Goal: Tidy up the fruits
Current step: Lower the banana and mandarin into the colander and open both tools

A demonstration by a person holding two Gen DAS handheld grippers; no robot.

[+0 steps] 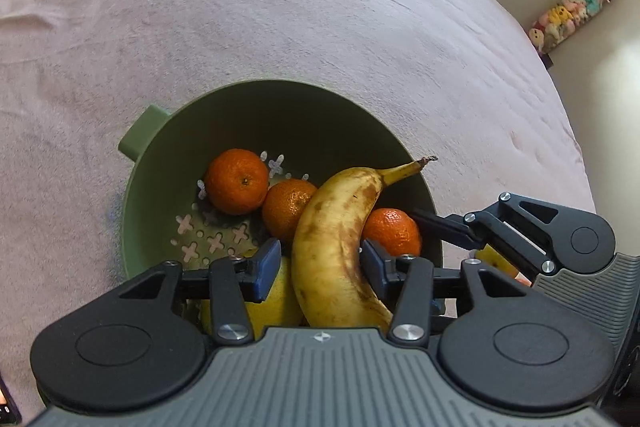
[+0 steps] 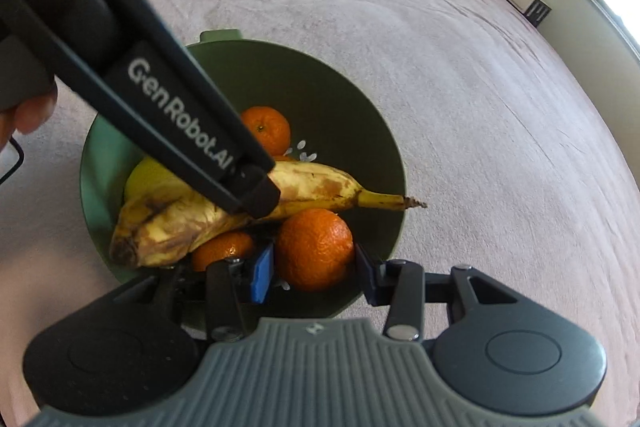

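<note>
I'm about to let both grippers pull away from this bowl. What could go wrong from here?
The banana lies propped on the mandarins, its stem over the green colander's rim; it may roll as the left gripper lets go. The right gripper flanks a mandarin beneath the banana; withdrawing could nudge the pile.

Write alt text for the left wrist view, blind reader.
The left gripper straddles a spotted banana lying in a green colander on a pink bedspread, its blue fingers slightly clear of the peel. Three mandarins and a yellow fruit lie alongside.
</note>
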